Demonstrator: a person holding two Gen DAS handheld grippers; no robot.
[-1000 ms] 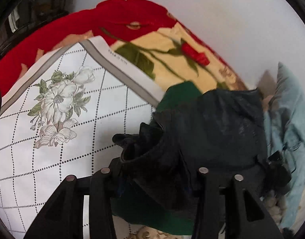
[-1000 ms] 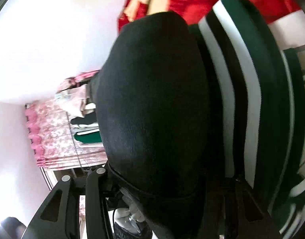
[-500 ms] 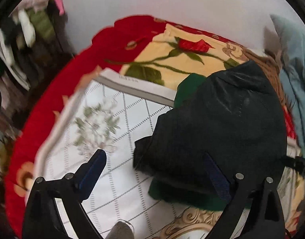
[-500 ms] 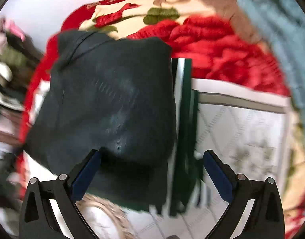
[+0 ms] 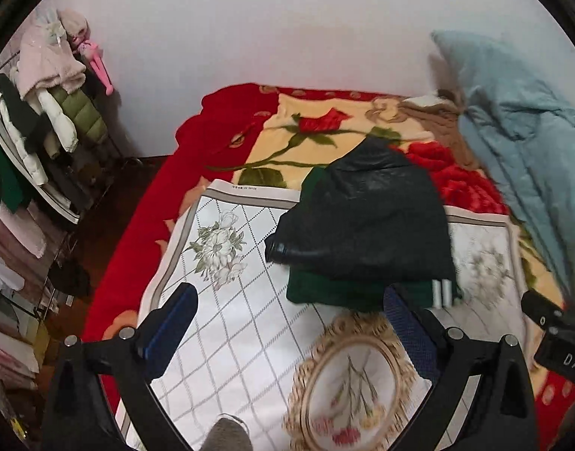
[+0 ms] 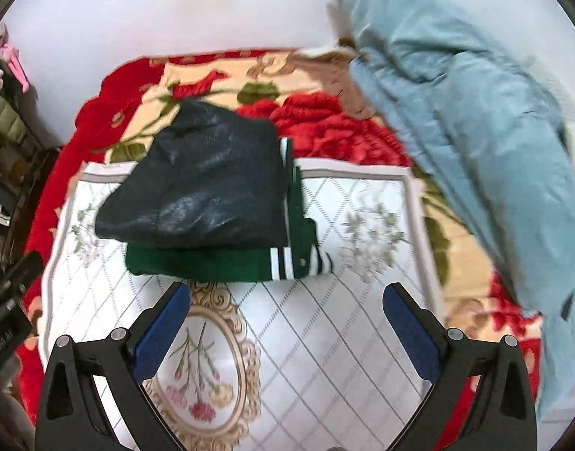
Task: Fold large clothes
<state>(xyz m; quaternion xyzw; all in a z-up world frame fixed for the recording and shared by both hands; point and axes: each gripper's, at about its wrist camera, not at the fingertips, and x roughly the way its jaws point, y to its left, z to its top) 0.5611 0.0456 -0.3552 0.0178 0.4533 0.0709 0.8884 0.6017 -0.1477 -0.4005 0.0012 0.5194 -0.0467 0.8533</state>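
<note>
With both the left tongs [image 5: 289, 314] and right tongs [image 6: 287, 310] spread wide and empty, the folded jacket [image 6: 197, 188] lies just ahead of them on the mat [image 6: 325, 338], so I'd square its loose left edge gently.

Legible text in the two wrist views.
We read only the white capitals "DAS", cut off by the frame edge, on the black housing of the other gripper unit [image 5: 563, 342] at the right border of the left wrist view. We see a short dark printed line on the grey border of the white floral cloth [image 5: 246, 188], and white lettering on the black device body [image 6: 3, 338] in the right wrist view; both are too small or blurred to read.
</note>
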